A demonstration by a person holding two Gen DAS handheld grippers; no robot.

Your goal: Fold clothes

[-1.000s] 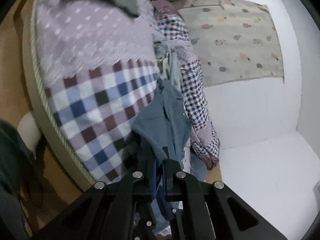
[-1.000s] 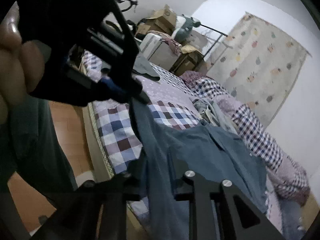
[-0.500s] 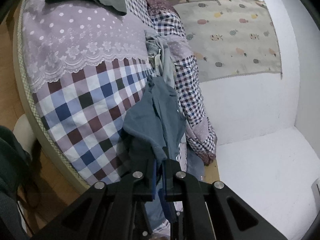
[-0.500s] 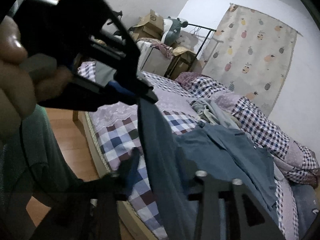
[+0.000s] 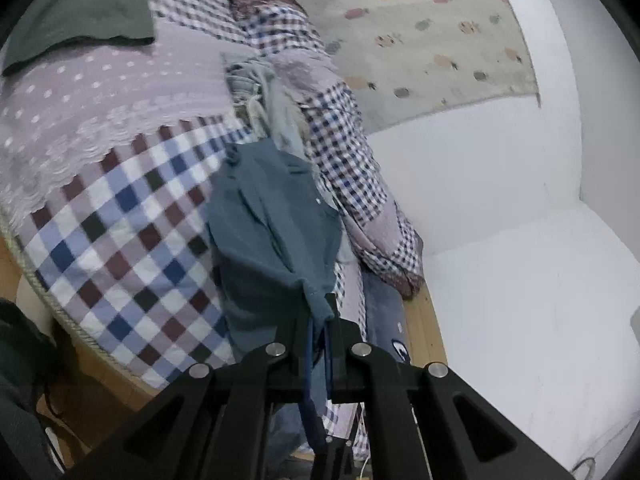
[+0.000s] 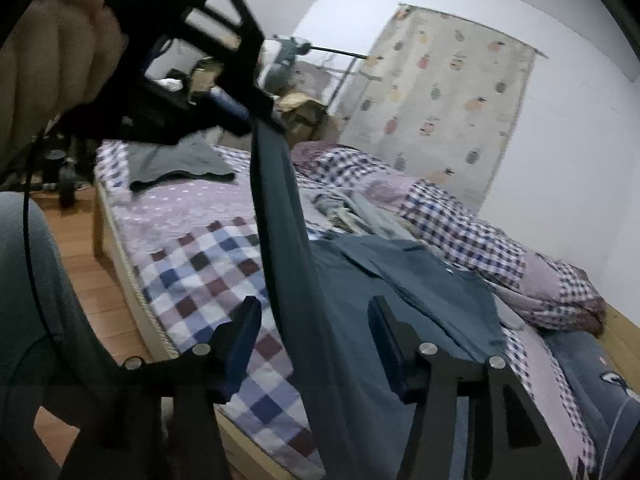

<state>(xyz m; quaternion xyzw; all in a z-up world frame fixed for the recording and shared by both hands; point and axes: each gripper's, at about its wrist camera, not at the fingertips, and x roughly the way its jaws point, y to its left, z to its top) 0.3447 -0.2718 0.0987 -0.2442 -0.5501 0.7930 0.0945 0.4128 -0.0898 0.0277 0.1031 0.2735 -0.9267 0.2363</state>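
While the left tool [image 5: 319, 322] stays pinched on a corner of the blue shirt [image 5: 272, 232], the right tool [image 6: 314, 334] is opening, a hanging strip of that shirt between its pads but pressed by neither. From the left tool's grip the cloth runs down in a taut band to the bed [image 6: 192, 256], where the rest lies crumpled on the checked cover beside a heap of clothes [image 6: 352, 212]. The shirt looks soft, light and limp; it will sag and twist. Hems, shoulder seams or corners seem the best holds.
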